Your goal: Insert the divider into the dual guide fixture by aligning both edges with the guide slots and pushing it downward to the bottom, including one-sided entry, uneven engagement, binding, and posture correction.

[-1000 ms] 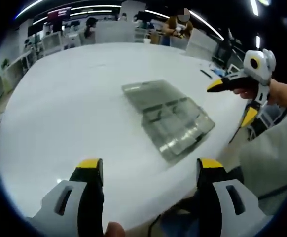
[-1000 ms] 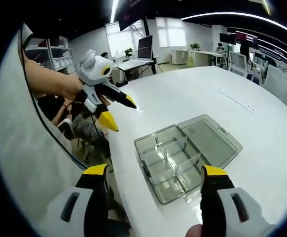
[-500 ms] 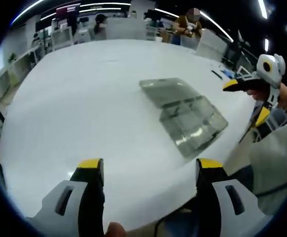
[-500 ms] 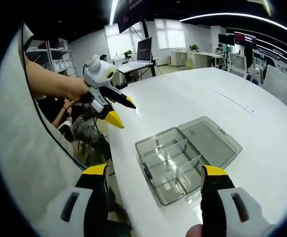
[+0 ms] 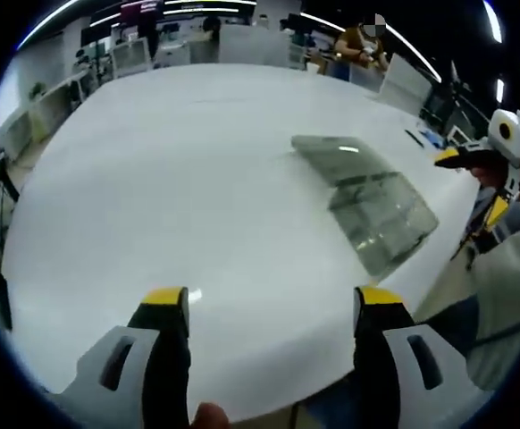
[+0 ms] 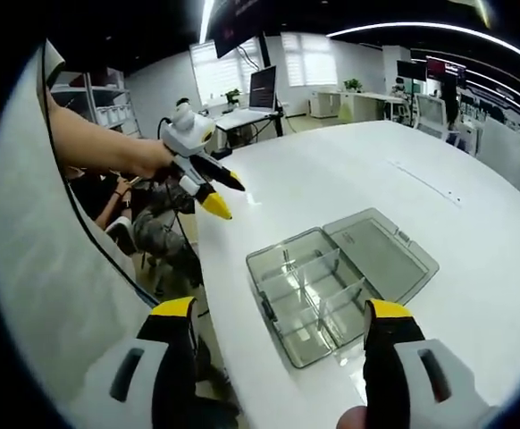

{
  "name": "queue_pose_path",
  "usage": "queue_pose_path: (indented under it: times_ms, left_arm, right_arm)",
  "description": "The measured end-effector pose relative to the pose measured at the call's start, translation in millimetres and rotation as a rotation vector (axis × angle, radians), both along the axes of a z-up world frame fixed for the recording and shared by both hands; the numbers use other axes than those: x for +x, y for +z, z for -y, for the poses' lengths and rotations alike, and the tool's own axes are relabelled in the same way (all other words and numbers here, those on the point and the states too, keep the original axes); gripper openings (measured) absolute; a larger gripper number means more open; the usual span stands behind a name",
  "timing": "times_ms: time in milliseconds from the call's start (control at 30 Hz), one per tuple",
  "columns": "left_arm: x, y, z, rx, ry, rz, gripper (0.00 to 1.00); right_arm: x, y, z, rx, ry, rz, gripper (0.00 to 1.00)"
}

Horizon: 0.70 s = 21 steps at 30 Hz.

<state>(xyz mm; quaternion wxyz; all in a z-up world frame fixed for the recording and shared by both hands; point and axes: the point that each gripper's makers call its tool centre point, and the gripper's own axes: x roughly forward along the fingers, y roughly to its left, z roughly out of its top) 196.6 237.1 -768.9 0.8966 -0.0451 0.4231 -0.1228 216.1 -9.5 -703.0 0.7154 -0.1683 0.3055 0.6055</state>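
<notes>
A big white worktop (image 6: 439, 170) in an open office. The clear grey plastic divider box (image 6: 336, 281), lid open flat, sits near the worktop's edge. Left gripper (image 5: 269, 299) spread wide over bare worktop; right gripper (image 6: 278, 313) spread too, empty, hovering before the box.

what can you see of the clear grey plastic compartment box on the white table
The clear grey plastic compartment box lies open and flat on the white table, near its edge. Its hinged lid is folded back and rests on the table beside the tray. Thin clear dividers stand upright inside and split the tray into several compartments, which look empty. It appears smoky and see-through. Neither gripper touches it; the right gripper hovers just before it.
</notes>
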Motion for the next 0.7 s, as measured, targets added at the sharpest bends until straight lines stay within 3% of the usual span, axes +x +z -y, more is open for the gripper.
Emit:
queue_pose_path:
  times_ms: [700]
  left_arm:
    - [1.5,-18.1,-35,0.029,0.050,-0.049,0.71]
  right_arm:
    - [-2,1.5,4,-0.002,-0.017,-0.003,0.74]
